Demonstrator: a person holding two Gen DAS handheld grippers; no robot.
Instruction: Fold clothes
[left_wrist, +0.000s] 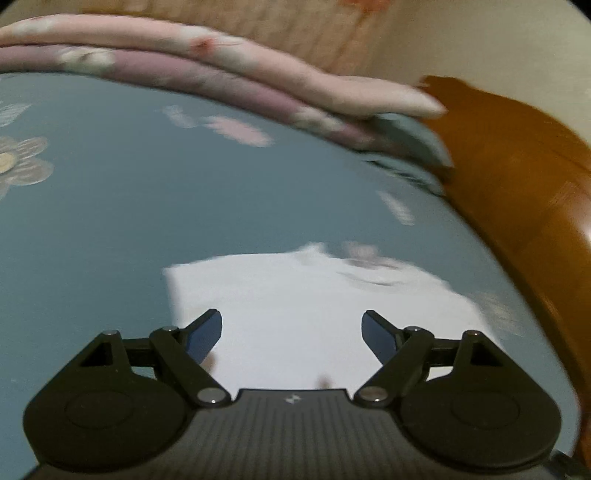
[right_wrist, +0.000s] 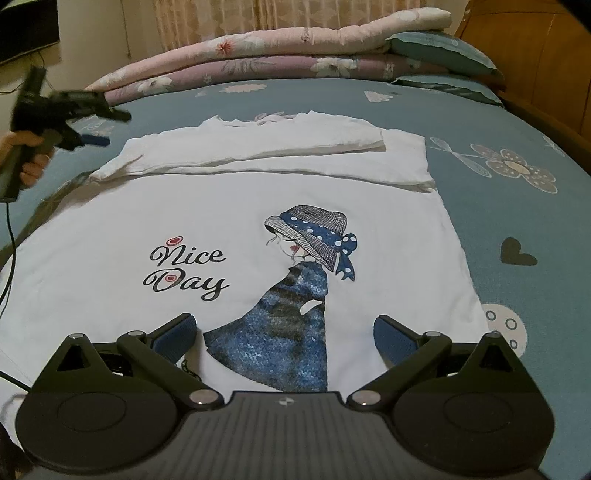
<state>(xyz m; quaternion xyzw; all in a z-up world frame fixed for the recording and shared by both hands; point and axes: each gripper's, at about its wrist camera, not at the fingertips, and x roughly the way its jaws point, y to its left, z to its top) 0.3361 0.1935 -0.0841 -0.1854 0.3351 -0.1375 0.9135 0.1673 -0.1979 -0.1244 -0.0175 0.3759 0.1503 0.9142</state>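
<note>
Shirt (right_wrist: 236, 221) flat on bed (right_wrist: 498, 206), beneath wide-spread fingers of right gripper (right_wrist: 284, 334) and left gripper (left_wrist: 291, 334).

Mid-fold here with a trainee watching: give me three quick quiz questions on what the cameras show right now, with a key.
1. True or false: the right gripper is clamped on the white T-shirt.
2. What words are printed on the shirt?
A. Nice Day
B. Good Luck
C. Sweet Home
3. Where do the folded quilts lie relative to the shirt?

Key:
1. False; its jaws stand open above the shirt.
2. A.
3. Beyond it, stacked at the far edge of the bed.
</note>
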